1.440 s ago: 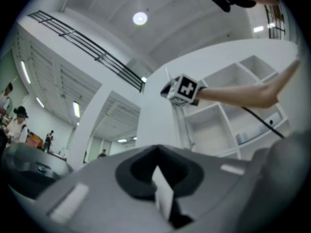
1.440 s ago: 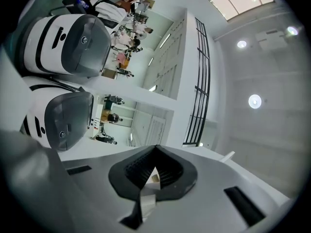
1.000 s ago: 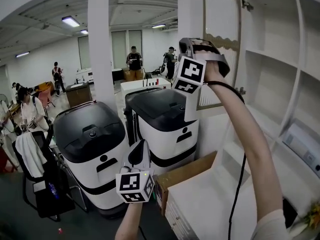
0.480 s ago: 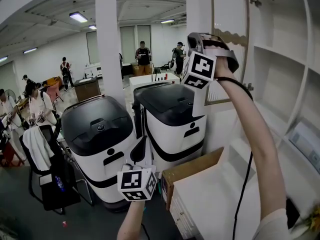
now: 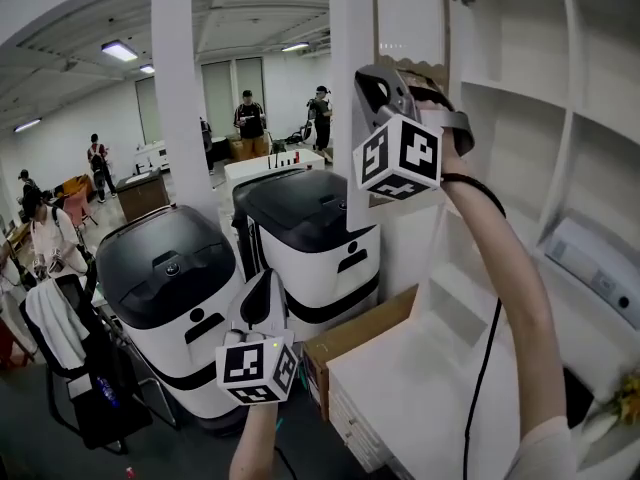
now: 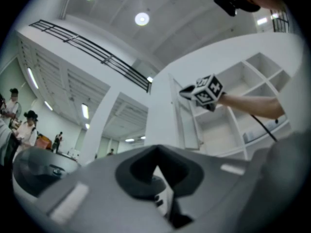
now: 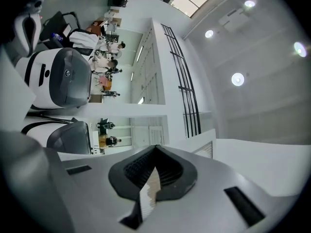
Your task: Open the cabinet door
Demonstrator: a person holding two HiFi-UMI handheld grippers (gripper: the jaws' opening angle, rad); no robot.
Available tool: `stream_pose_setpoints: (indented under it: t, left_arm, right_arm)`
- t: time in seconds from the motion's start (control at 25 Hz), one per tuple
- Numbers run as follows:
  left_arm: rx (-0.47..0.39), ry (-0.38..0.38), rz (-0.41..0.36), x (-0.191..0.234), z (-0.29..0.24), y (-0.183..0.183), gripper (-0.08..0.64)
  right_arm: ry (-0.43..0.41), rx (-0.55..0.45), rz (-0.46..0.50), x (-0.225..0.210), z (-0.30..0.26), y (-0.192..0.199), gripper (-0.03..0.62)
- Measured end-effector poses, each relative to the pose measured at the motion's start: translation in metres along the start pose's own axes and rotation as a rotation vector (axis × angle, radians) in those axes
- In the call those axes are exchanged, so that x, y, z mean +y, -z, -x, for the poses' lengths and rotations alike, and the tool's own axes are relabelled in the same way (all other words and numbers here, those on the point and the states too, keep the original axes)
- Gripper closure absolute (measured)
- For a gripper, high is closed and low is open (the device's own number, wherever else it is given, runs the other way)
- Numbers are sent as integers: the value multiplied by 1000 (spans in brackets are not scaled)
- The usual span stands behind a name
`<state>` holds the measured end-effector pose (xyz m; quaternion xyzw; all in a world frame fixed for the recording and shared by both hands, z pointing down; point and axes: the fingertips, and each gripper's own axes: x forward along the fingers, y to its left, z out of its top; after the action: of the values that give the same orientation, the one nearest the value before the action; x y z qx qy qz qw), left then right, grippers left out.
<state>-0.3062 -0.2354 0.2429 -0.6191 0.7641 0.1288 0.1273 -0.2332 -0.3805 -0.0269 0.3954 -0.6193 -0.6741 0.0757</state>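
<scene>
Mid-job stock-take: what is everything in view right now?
white open-shelf cabinet: one, white, right.
white framed cabinet door: one, white, swung open at cabinet's left.
black-topped white machines: two, black and white, left of cabinet.
brown cardboard box: one, brown, between right machine and cabinet.
white pillar: one, white, behind machines.
people: several, far background left.
black chair draped in white cloth: one, far left.
left gripper: one, grey, low centre, shut.
right gripper: one, grey, raised beside door, shut.

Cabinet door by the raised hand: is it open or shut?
Open. The door stands swung out to the side, and the white shelves inside show plainly.
</scene>
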Motion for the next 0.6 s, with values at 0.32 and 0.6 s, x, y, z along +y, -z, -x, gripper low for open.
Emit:
stream_pose_setpoints:
  t: [0.32, 0.6]
  left_arm:
    - [-56, 282, 65, -122, -30, -12, 554]
    - [-114, 560, 133, -253, -29, -23, 554]
  right_arm:
    - [49, 94, -32, -33, 122, 54, 594]
    - [84, 279, -186, -36, 267, 113, 594]
